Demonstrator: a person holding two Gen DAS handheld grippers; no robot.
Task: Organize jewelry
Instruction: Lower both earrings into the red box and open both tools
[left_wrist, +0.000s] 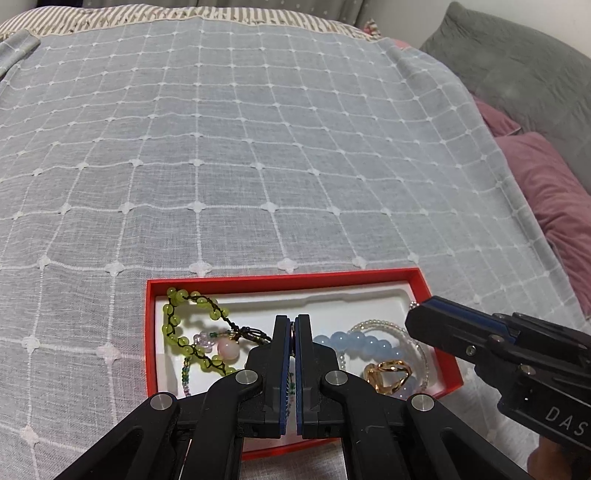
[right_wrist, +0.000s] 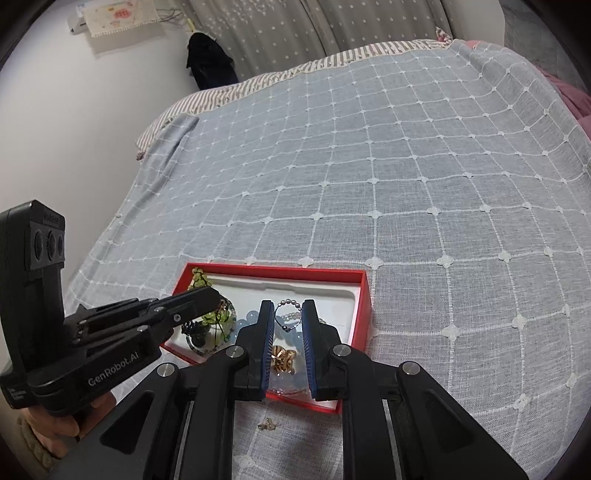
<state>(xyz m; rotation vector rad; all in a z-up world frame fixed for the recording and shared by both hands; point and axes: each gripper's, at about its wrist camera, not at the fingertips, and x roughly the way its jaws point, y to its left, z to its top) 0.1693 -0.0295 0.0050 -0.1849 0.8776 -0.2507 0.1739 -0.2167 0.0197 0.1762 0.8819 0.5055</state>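
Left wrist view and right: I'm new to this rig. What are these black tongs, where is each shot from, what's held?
Each picture comes from a camera on a hand-held tool, looking along its two fingers; a person holds one per hand. The left tongs are shut above a red box on a checked bedcover; whether they grip anything is unclear. The right tongs pinch a small bead loop. In the box lie a green bracelet, a blue bracelet and a gold ring.
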